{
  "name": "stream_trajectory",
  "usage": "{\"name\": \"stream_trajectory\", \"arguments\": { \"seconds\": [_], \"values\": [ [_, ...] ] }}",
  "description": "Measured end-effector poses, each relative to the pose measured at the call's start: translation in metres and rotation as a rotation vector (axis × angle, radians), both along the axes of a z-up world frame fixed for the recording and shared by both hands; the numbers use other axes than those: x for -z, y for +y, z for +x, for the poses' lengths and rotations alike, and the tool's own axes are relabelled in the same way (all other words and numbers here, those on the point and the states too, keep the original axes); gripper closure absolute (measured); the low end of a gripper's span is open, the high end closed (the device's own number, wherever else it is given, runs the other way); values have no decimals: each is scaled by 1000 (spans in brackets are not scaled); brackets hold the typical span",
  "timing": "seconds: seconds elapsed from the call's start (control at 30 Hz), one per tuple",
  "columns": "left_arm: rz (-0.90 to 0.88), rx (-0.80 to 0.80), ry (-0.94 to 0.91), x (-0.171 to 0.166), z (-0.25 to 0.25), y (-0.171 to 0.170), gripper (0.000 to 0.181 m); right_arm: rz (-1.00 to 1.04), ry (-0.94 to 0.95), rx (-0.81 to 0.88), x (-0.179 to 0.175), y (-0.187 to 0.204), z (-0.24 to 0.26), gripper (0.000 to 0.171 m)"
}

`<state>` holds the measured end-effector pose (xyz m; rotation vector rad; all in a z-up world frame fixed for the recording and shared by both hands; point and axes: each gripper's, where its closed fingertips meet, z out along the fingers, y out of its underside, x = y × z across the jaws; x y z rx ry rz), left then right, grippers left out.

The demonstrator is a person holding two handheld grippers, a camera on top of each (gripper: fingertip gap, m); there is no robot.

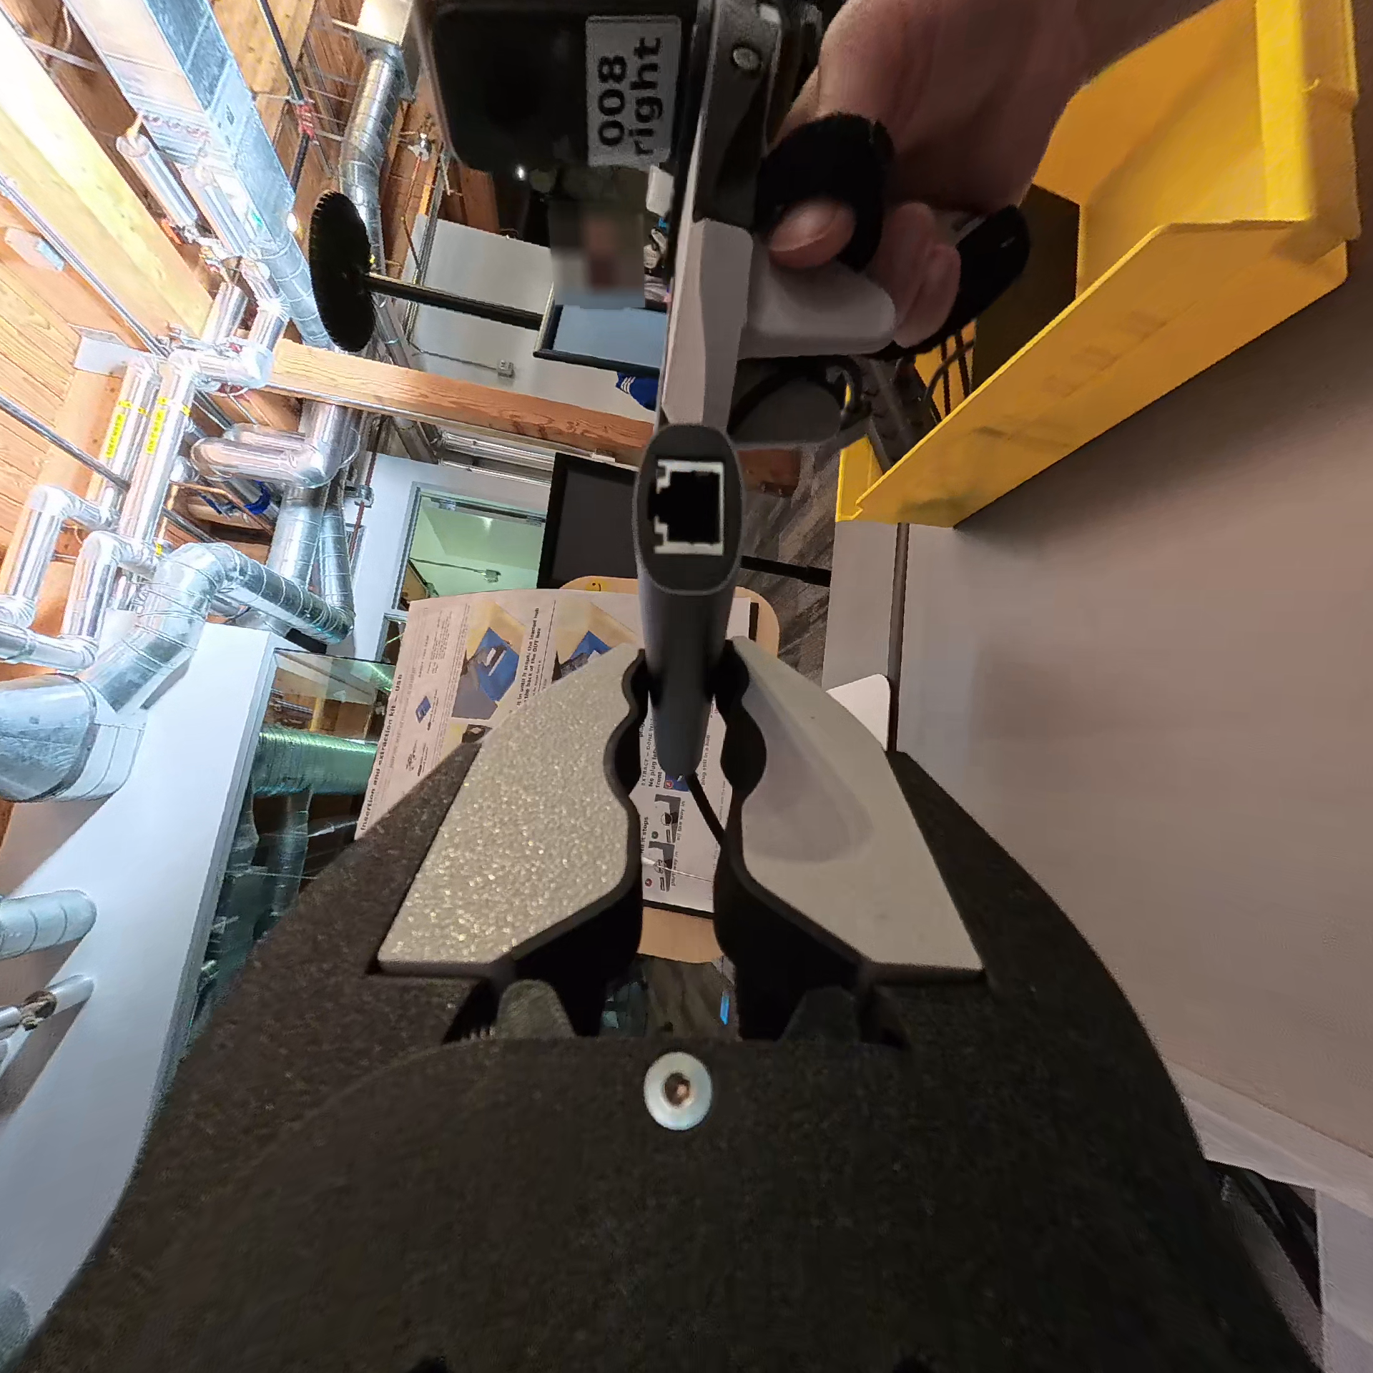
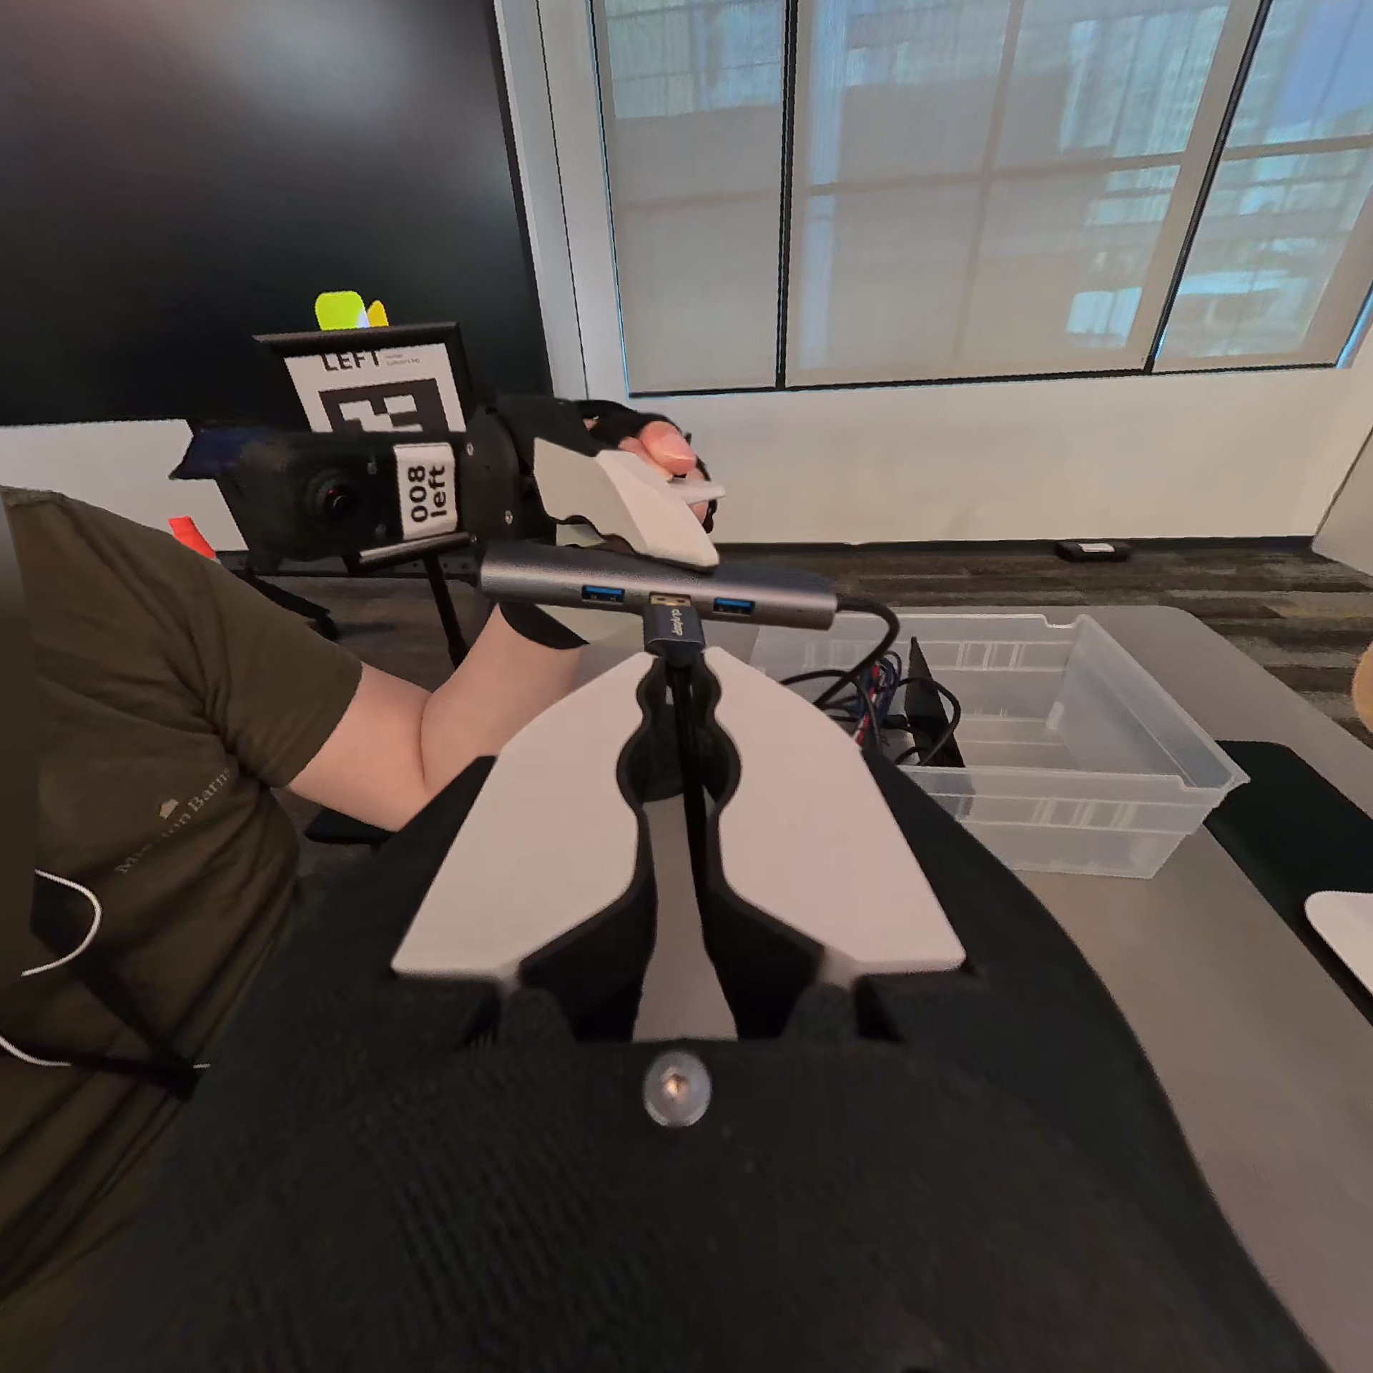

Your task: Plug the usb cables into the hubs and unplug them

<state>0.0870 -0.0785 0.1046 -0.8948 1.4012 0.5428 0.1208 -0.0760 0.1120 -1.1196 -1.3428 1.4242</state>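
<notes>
My left gripper is shut on a slim grey USB hub, which points away from the camera with its end socket showing. In the right wrist view the hub lies level in the air, held by the left gripper. It has two blue ports and a middle port facing me. My right gripper is shut on a blue-grey USB plug, with its black cable running back between the fingers. The plug's tip is at the hub's middle port; I cannot tell how deep it sits. The right gripper shows above the hub in the left wrist view.
A clear plastic bin holding tangled cables stands on the grey table behind the hub. A dark mat lies at the right. A yellow bin is close by. The person's arm reaches across at the left. The left gripper's tips are roughly 4 cm from the right gripper's.
</notes>
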Motion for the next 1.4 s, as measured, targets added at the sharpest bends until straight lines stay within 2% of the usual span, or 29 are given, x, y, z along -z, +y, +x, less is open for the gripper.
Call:
{"name": "stream_trajectory", "arguments": {
  "seconds": [0.4,1.1,1.4],
  "values": [
    [0,8,55,9,4,1,164,-29,-63,27,1,-1,4,165],
    [-22,-51,-45,-1,3,10,164,32,-46,102,-4,2,3,165],
    [-4,-57,-71,-5,5,12,164,-3,12,92,-12,3,5,165]
  ]
}}
